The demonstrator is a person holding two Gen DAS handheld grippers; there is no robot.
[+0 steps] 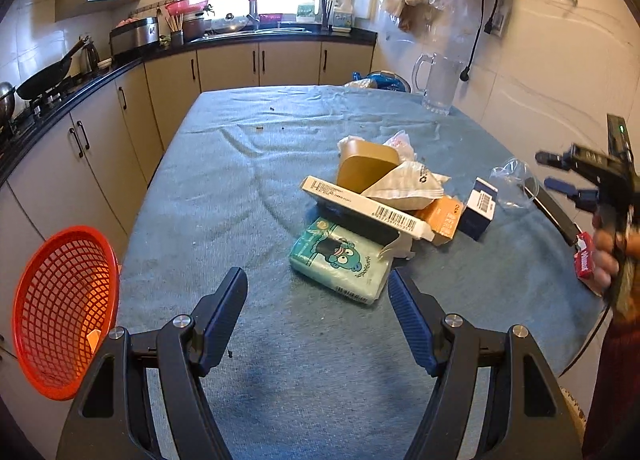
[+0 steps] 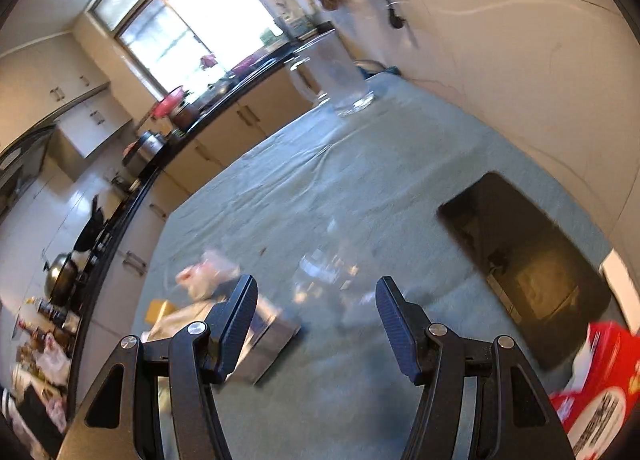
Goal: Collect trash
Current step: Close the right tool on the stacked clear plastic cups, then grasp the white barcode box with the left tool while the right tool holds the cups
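Left gripper [image 1: 318, 292] jaws wide apart, empty. Tissue pack [image 1: 340, 266] lies on blue tablecloth [image 1: 224, 188], just ahead, right of jaw centreline, long axis slanting. Right gripper [image 2: 316, 300] also spread, empty; blurred clear wrapper [image 2: 324, 272], probably plastic, ahead. Red basket [image 1: 60, 312] left.

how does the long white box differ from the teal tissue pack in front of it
The long white box is a slim, rigid carton, while the teal tissue pack is a soft, plump wrapper. The white box sits propped at a tilt on the pile, one end over the tissue pack; the tissue pack lies flat on the blue tablecloth. The box is plain with small text; the pack bears a cartoon face. Both carry a barcode and lie untouched in the trash pile.
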